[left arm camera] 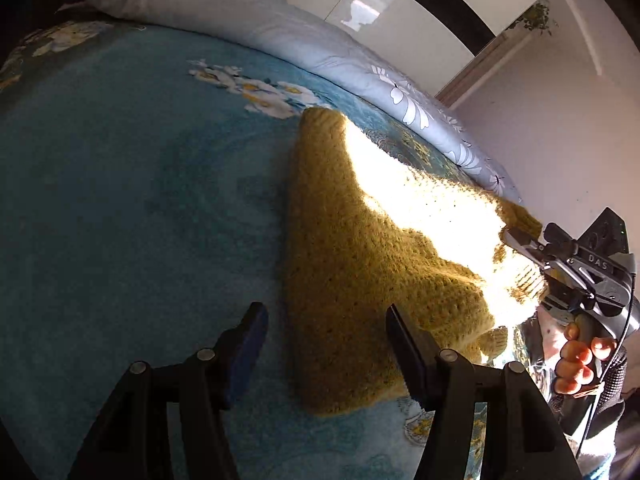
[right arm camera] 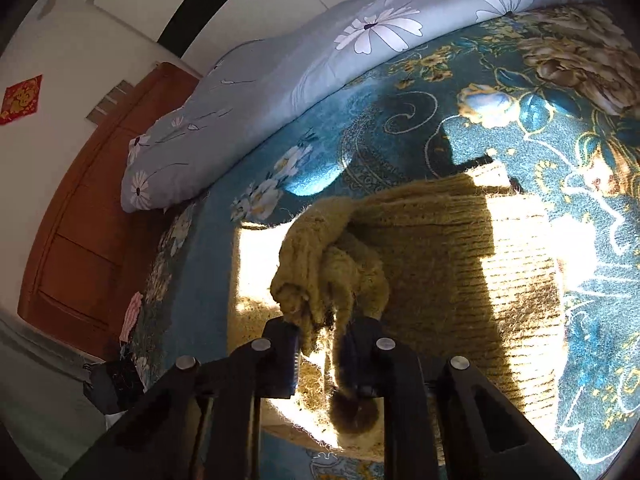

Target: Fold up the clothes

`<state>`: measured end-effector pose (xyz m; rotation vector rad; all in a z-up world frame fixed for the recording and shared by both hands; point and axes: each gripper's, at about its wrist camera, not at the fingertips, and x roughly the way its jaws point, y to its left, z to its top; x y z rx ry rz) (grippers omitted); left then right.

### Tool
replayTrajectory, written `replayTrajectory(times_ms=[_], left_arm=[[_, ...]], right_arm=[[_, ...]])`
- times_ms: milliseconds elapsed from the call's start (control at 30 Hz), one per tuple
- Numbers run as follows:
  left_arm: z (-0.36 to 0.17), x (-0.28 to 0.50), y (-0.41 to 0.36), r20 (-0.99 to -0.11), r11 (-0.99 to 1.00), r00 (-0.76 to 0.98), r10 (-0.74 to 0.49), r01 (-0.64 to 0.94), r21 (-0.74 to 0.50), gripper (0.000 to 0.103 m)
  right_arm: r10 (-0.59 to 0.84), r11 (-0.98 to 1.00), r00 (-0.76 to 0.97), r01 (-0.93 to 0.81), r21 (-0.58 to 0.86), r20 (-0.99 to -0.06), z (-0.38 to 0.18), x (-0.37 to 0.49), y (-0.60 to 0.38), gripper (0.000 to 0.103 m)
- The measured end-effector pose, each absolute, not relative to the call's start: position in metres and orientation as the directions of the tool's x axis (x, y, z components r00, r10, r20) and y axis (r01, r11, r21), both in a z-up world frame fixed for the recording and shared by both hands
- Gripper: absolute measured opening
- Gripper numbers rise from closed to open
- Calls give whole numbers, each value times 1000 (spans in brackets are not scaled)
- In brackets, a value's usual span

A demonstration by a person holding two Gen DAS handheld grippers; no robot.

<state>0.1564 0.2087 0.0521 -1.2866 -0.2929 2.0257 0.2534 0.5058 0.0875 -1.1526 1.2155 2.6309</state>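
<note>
The yellow knit sweater [left arm camera: 344,264] lies on the blue flower blanket [left arm camera: 132,184] that covers the bed, w/ a bright patch of sun across its far side. No box or basket shows in either view; the only thing that holds anything is the bed, and it holds the sweater and a grey quilt w/ white daisies [left arm camera: 256,20] along the far edge.

The left gripper [left arm camera: 326,350] has its two fingers spread wide apart w/ nothing between them. It hangs over the near edge of the sweater, one finger over the blanket and one over the knit.

The right gripper [right arm camera: 324,344] has its fingers squeezed on a bunched-up bit of the sweater [right arm camera: 332,272], which looks like a cuff or a hem; which one is hard to tell. Part of the knit hangs down between the fingers.

The left view shows the whole right gripper [left arm camera: 520,240] from the side, w/ the person's right hand [left arm camera: 580,356] on its handle. It also shows a shiny white wardrobe [left arm camera: 400,4].

The right view shows other things: a brown wood door [right arm camera: 84,220] and a red paper square [right arm camera: 21,98] on the wall. It shows the sweater's ribbed rows up close.
</note>
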Motion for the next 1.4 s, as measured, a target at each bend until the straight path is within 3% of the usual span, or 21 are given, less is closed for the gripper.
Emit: replayTrajectory(times_ms=[133, 233, 467, 567, 633, 767, 967, 1133, 1267, 1300, 1400], left_arm=[[58, 157, 209, -688, -713, -260, 678, -462, -528, 66], [58, 157, 213, -686, -703, -249, 684, -476, -529, 67], [57, 157, 223, -680, -679, -223, 698, -508, -530, 73], [60, 157, 227, -675, -669, -222, 704, -528, -523, 72], [82, 154, 232, -655, -660, -270, 706, -587, -470, 72], [113, 143, 262, -633, -617, -293, 716, -689, -380, 72], [97, 138, 318, -704, -568, -189, 684, -744, -352, 72], [72, 147, 320, -757, -585, -173, 630, -747, -316, 72], [92, 139, 285, -673, -565, -161, 721, -699, -439, 73], [91, 133, 278, -663, -570, -153, 732, -670, -475, 80], [68, 109, 266, -664, -592, -84, 743, -546, -593, 86]], right_arm=[[-247, -702, -810, -227, 674, -531, 129, 285, 526, 18], [-165, -716, -800, -305, 628, -577, 124, 305, 545, 18], [-172, -590, -739, -452, 669, -651, 41, 316, 580, 18], [-164, -611, -737, -446, 654, -656, 49, 318, 579, 25], [-114, -672, -727, -445, 592, -677, 69, 322, 573, 42], [23, -807, -742, -410, 425, -670, 117, 329, 552, 49], [-55, -875, -662, -329, 356, -747, 100, 269, 525, 50], [-88, -823, -659, -375, 428, -747, 69, 270, 544, 50], [-72, -840, -737, -319, 439, -672, 102, 299, 535, 50], [-54, -837, -751, -325, 440, -658, 106, 311, 537, 52], [-76, -806, -762, -333, 489, -644, 97, 319, 544, 78]])
